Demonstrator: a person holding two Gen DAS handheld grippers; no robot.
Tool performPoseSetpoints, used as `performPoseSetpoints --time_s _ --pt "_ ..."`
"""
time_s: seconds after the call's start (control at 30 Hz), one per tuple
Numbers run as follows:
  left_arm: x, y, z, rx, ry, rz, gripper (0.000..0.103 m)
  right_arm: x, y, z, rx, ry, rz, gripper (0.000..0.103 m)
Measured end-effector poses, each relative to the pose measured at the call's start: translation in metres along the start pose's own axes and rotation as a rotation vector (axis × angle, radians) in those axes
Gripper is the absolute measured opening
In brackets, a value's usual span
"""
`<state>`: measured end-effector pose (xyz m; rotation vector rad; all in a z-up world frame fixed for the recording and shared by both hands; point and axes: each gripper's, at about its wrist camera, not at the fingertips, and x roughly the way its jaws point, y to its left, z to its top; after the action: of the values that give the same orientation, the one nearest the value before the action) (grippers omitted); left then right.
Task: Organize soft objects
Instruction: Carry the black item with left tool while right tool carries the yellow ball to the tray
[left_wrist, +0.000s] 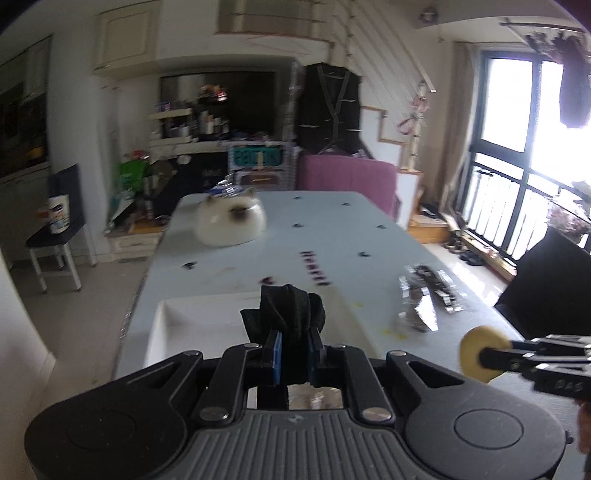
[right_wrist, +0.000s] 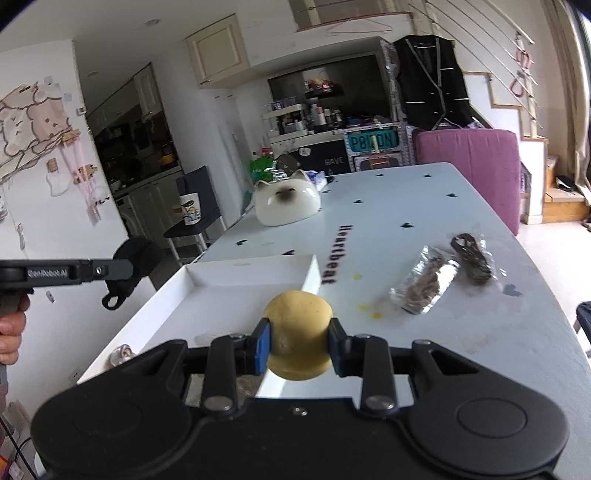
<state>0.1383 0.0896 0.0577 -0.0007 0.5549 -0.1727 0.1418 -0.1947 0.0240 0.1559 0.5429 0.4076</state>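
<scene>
Left gripper (left_wrist: 292, 341), marked "GenRobot.AI", pinches a black cloth (left_wrist: 286, 310) above the white tray (right_wrist: 236, 273). Right gripper (right_wrist: 298, 345) pinches a yellow sponge (right_wrist: 298, 334) at the tray's near right corner. "Heartbeat" lettering (right_wrist: 337, 254) lies just right of the tray.

The black cloth bundle (left_wrist: 291, 314) looks knitted and matt, while the yellow sponge ball (right_wrist: 298, 334) is porous and dull. The cat-faced bowl (right_wrist: 288, 202) is glossy, the packets (right_wrist: 424, 284) crinkled clear plastic, the tray (right_wrist: 310, 271) smooth matt white.
</scene>
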Motion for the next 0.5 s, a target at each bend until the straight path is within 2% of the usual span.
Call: performPoseSetpoints --time_s 0.17,0.33,0.5 --pt "0.010 0.033 -0.014 -0.052 0.057 0.043 0.014 0.012 0.018 0.010 -0.008 0.015 0.051 0.034" --pt "0.032 0.058 -0.033 -0.133 0.134 0.020 0.014 0.030 0.040 0.013 -0.009 0.047 0.102 0.034" --pt "0.059 0.066 -0.051 -0.137 0.200 0.008 0.014 0.048 0.059 0.009 -0.016 0.096 0.137 0.034"
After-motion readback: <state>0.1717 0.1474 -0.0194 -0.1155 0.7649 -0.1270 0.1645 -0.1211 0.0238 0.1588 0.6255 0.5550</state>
